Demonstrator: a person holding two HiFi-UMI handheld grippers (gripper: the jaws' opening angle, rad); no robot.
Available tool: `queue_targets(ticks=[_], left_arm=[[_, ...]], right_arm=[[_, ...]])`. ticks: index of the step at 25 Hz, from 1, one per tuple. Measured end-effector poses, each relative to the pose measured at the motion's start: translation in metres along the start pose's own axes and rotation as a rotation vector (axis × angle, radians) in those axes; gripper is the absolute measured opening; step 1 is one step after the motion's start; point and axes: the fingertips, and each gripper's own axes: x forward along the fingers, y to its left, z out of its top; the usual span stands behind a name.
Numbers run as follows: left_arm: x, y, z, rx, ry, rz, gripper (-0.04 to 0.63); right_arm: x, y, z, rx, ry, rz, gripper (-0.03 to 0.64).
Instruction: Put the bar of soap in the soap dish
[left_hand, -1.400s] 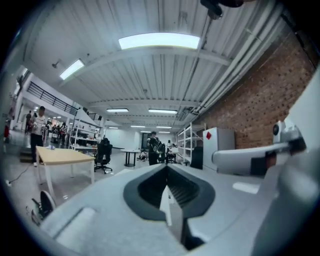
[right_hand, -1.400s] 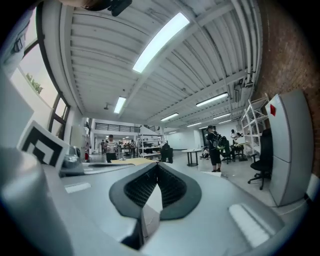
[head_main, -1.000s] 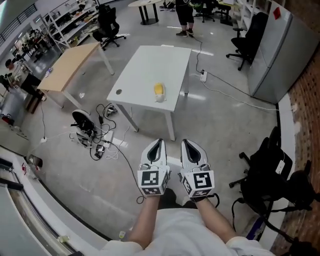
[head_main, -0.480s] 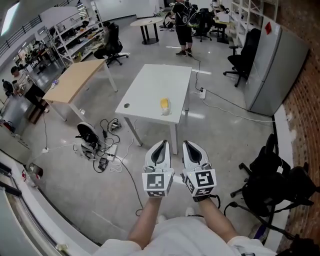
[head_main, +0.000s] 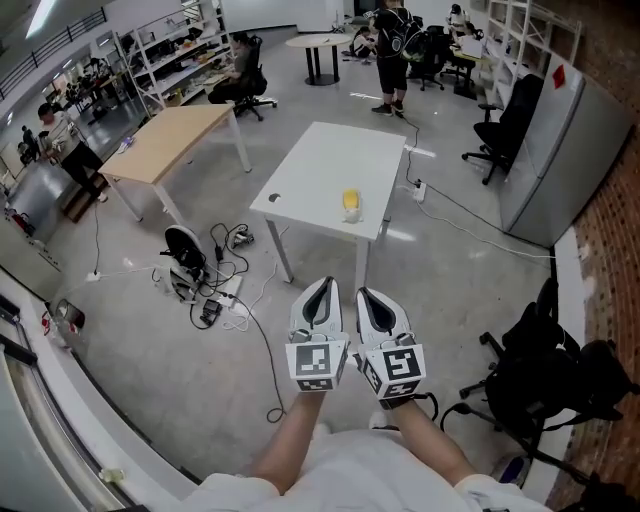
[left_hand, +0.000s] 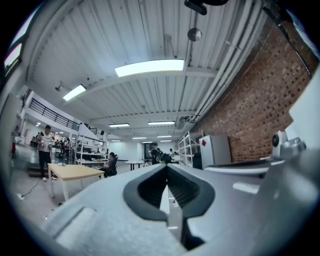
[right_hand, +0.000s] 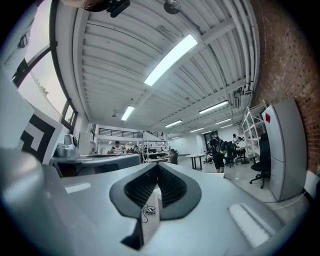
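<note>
The white table (head_main: 320, 170) stands ahead of both grippers and well apart from them, across open grey floor. A wooden table (head_main: 165, 140) lies further off to the left, and a tangle of cables (head_main: 215, 290) lies on the floor left of the left gripper.

The left gripper (head_main: 321, 284) and the right gripper (head_main: 365, 292) are held just beside each other, pointing roughly level toward the white table. Each gripper's own view shows its jaws brought together at the tips, with nothing between them but the room beyond, so neither carries anything.

The yellow bar of soap (head_main: 350, 200) sits on the near right part of the white table, ahead of the right gripper and far out of its reach. A whitish piece (head_main: 352, 214), probably the soap dish, touches the bar's near side. At this size I cannot tell whether the bar lies in it or just against it. A small dark spot (head_main: 275, 198) sits on the tabletop ahead of the left gripper.

I judge that this fits two stages. With the soap beside the dish, the grippers are short of the table and nothing is in hand; with the soap in the dish, they stand clear of a done job. From here nothing on the table can be handled, and only a closer view of the bar and the whitish piece would settle which it is.
</note>
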Motion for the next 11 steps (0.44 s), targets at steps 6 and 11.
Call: queue_targets(ticks=[6, 11], left_arm=[[-0.010, 0.002, -0.011, -0.014, 0.030, 0.016, 0.000], [-0.005, -0.013, -0.020, -0.006, 0.033, 0.010, 0.000]], right_arm=[[-0.006, -0.001, -0.009, 0.014, 0.030, 0.000, 0.011], [-0.011, -0.013, -0.020, 0.022, 0.048, 0.007, 0.011]])
